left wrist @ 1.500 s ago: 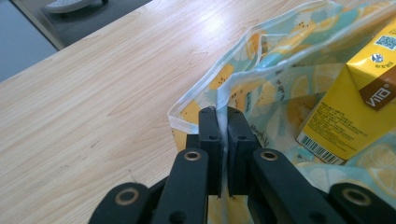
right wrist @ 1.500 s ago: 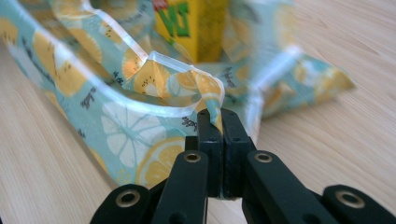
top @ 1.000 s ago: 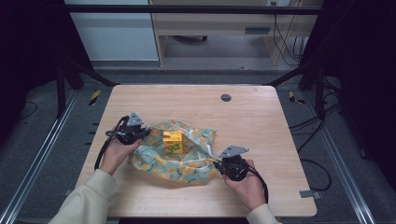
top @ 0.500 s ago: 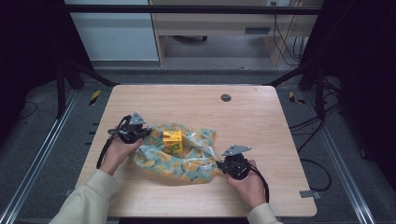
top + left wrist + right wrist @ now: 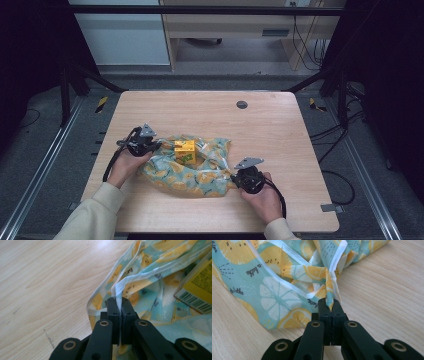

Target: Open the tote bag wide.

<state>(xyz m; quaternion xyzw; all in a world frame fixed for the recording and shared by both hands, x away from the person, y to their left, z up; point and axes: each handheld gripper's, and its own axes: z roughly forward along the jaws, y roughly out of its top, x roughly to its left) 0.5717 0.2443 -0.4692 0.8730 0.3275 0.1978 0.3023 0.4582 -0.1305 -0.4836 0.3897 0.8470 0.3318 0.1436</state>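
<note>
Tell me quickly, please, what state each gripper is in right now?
Left gripper: closed, pinching an edge of the fruit-print cloth.
Right gripper: closed, pinching another bunched edge of the same cloth.

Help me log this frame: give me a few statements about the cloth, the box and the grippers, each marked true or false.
1. The left gripper is shut on the cloth. True.
2. The right gripper is open above the cloth. False: its jaws are shut on a pinched fold of the cloth's edge.
3. The yellow box sits on the cloth. True.
4. The cloth is plain white. False: it is light blue with a yellow citrus print and white trim.
5. The box stands on bare table by the far edge. False: it is on the cloth, between the two grippers.
</note>
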